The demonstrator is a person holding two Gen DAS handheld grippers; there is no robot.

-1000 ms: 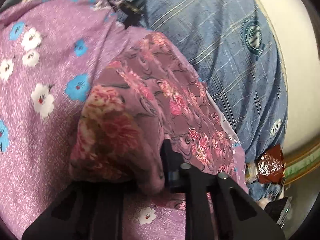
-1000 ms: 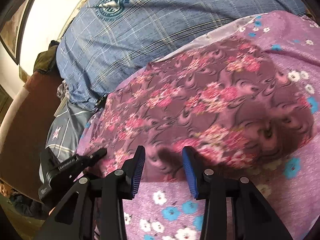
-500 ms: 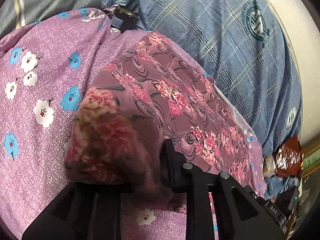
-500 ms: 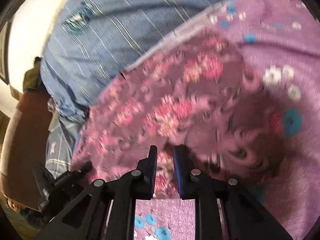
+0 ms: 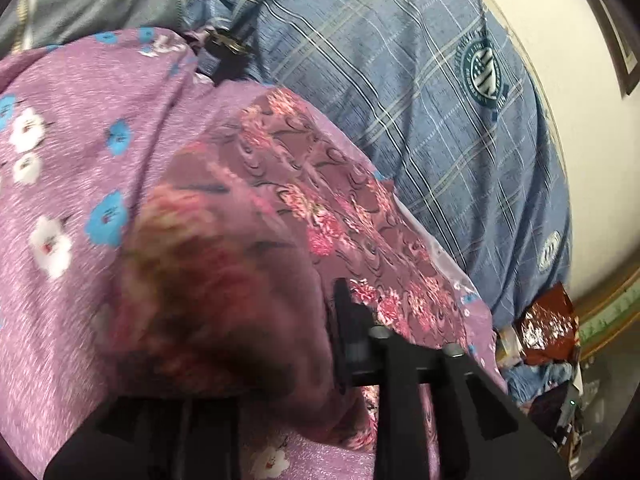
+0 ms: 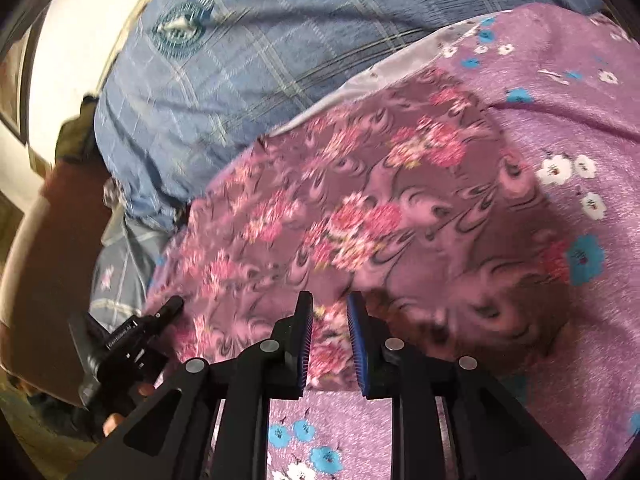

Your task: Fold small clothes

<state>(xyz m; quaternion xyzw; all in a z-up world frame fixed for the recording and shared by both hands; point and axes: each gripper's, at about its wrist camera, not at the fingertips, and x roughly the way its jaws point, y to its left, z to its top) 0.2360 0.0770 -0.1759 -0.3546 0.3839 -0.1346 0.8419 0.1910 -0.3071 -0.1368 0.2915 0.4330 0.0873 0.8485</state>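
Two grippers opening, left gripper (image 5: 280, 344) draped in floral garment (image 6: 380, 208), right gripper (image 6: 328, 340) straddling its hem.

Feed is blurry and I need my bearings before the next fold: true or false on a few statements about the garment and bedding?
1. The floral garment lies on the purple sheet. True.
2. The sheet's printed flowers are yellow. False: they are white and blue.
3. The blue plaid cover bears a round emblem. True.
4. The garment is clear of both grippers. False: a fold sits between the left gripper's opening jaws.
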